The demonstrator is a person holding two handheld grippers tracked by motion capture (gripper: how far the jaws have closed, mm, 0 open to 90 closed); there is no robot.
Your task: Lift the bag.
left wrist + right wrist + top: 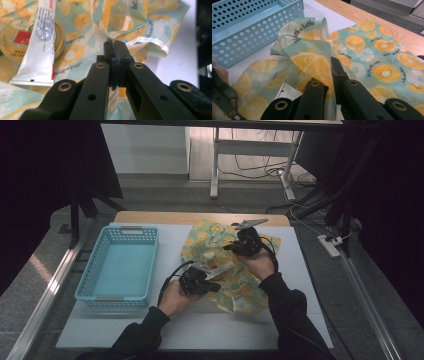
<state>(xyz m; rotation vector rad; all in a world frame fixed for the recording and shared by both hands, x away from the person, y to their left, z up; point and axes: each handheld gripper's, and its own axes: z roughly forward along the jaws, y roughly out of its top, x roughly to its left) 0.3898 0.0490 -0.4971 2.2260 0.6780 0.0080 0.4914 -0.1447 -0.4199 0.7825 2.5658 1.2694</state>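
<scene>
Left gripper (212, 271) clamped on drawstring (140, 42) of fruit-print bag (240, 285); right gripper (231, 246) clamped on bag's fabric edge. Blue basket (120, 265) by table's left edge.

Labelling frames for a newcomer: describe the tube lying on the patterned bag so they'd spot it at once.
Start at the blue perforated basket on the white table; right of it lies a mint fabric bag printed with orange slices. On the bag, beside a round gold-lidded tin, lies the tube. It is the one long, flat, silvery-white thing there, with blue print and a crimped end.
</scene>
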